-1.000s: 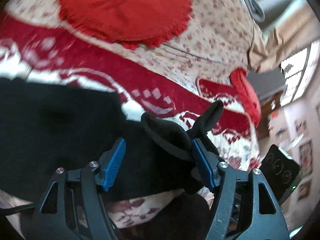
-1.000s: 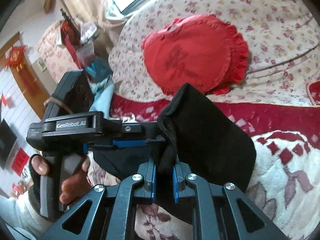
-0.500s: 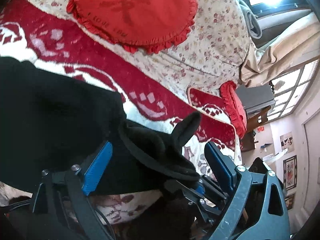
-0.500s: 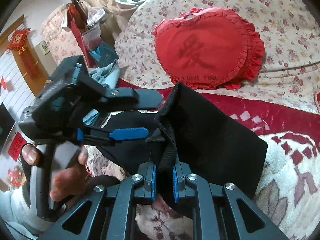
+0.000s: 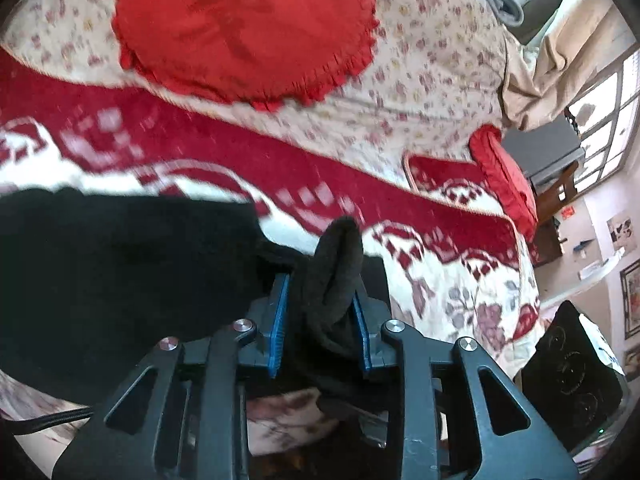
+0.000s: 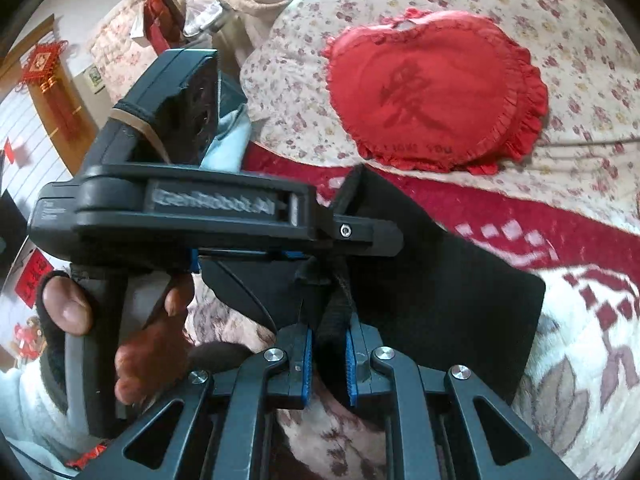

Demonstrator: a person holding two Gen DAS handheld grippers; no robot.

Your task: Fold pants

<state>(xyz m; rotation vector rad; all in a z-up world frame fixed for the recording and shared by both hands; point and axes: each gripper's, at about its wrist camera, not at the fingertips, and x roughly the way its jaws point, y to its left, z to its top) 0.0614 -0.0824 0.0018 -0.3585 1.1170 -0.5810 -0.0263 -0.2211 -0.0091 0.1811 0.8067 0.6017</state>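
The black pants (image 5: 112, 264) lie folded on a red and white patterned blanket (image 5: 440, 280). My left gripper (image 5: 320, 312) is shut on a bunched black edge of the pants (image 5: 336, 276). In the right wrist view my right gripper (image 6: 328, 356) is shut on another edge of the same pants (image 6: 440, 288), which hang as a flat black panel. The left gripper (image 6: 352, 236) reaches in from the left, held in a hand (image 6: 152, 344), right beside the right gripper's hold.
A red heart-shaped cushion (image 6: 436, 96) lies on a floral bedspread (image 5: 420, 64) beyond the pants. A second red cushion (image 5: 504, 176) sits at the bed's right edge. Curtains, windows and furniture stand around the bed.
My left gripper was open around the bunched pants edge and has now closed on it. The right gripper has kept its hold.
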